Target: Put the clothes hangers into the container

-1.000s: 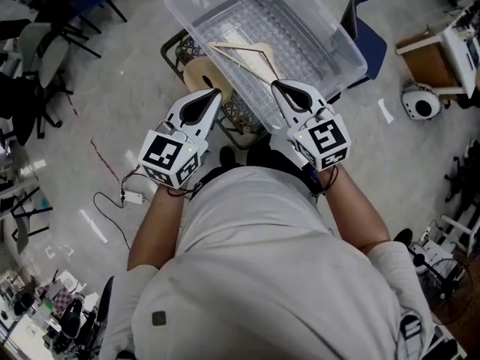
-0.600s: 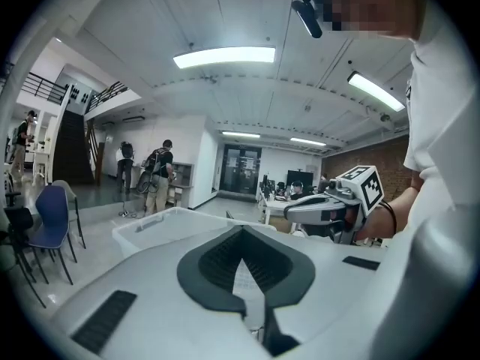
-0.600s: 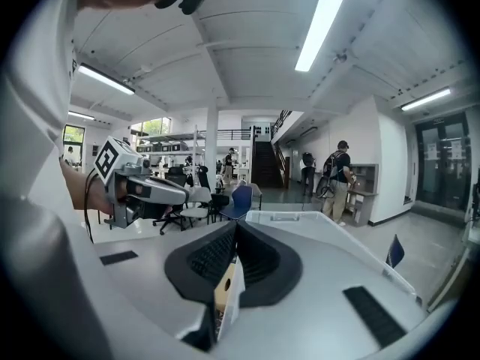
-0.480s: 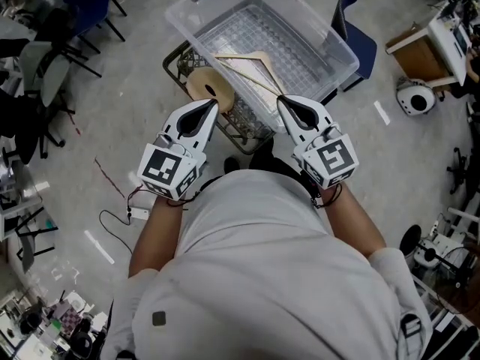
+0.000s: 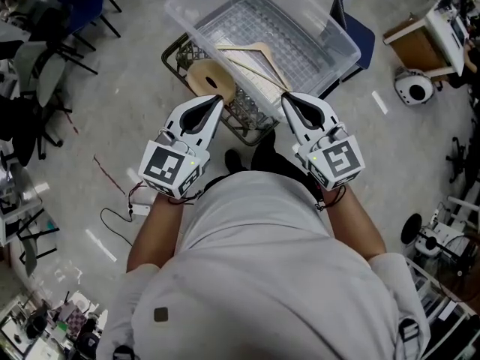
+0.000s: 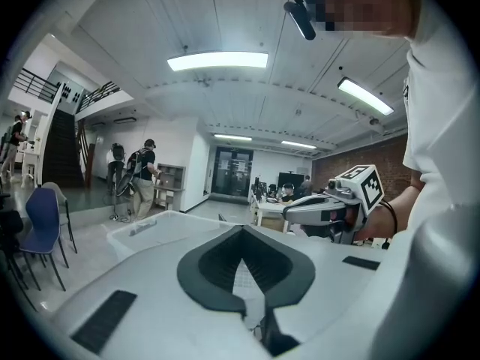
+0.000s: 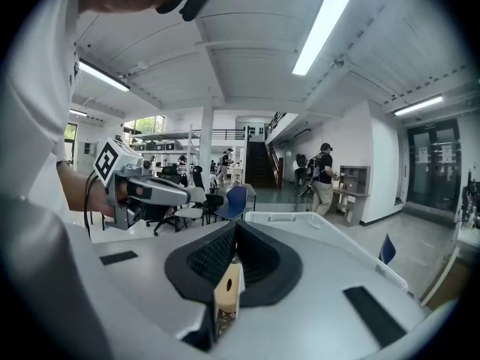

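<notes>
Both the left gripper (image 5: 217,100) and the right gripper (image 5: 286,97) are held at the person's chest, fingers clenched on nothing. At twelve o'clock from them the clear container (image 5: 174,7) holds one wooden hanger (image 5: 247,64), which lies along its near wall with one end close to the right gripper's tip. A forward nudge there could lever the hanger out over the rim. Reaching into the wire basket (image 5: 251,124) at eleven o'clock with fingers clenched would shove things, not grasp them.

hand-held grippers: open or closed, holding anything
Left hand-held gripper: closed, empty.
Right hand-held gripper: closed, empty.
</notes>
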{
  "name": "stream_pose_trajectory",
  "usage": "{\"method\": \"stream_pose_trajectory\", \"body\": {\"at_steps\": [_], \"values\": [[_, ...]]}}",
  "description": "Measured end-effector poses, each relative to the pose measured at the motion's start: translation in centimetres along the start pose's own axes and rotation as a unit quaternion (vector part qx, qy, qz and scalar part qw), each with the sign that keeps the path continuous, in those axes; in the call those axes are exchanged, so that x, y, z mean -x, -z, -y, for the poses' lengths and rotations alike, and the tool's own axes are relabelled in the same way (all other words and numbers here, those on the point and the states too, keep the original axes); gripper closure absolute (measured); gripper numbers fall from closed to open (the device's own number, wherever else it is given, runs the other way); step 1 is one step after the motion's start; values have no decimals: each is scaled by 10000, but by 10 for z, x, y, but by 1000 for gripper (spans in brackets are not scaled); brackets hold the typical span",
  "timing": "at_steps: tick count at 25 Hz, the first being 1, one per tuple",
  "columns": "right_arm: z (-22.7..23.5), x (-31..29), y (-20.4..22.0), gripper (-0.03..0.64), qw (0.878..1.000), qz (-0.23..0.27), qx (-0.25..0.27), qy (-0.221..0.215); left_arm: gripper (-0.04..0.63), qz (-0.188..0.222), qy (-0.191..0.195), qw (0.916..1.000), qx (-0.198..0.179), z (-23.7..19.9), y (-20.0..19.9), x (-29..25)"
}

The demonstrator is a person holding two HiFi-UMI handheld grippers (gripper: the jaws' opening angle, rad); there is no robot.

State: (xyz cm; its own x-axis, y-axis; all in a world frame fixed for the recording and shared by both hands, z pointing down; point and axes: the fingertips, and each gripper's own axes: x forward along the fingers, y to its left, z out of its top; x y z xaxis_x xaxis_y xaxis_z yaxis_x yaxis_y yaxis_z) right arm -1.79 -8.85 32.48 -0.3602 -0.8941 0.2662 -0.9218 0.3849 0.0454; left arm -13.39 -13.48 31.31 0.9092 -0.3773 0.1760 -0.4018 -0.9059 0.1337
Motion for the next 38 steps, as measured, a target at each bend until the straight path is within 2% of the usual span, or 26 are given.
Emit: {"method": "stream_pose_trajectory", "body": {"at_steps": [5, 10, 15, 21, 29, 34, 38], "values": [[3, 7, 6, 597, 9999, 15, -142, 22, 578, -30, 69, 10000, -29, 6, 5, -7], [6, 29, 9, 597, 9999, 85, -50, -84, 578, -79, 76, 9999, -79, 29, 5, -14], [20, 74, 18, 597, 9996, 157, -6, -224, 578, -120, -106, 9997, -160, 68, 0, -25], [39, 124, 52, 597, 9991, 68, -261, -326, 578, -315, -277, 9991, -90, 123, 11, -41], [42, 207, 63, 597, 9978, 297, -86, -590, 578, -266, -454, 9985, -156, 208, 17, -46], [30, 247, 78, 597, 9967, 314, -49, -743, 578, -69, -753, 9970, -188, 249, 18, -31], [26, 280, 89, 597, 9963, 335, 10, -785, 578, -51, -828, 9964, -162, 281, 27, -24]]}}
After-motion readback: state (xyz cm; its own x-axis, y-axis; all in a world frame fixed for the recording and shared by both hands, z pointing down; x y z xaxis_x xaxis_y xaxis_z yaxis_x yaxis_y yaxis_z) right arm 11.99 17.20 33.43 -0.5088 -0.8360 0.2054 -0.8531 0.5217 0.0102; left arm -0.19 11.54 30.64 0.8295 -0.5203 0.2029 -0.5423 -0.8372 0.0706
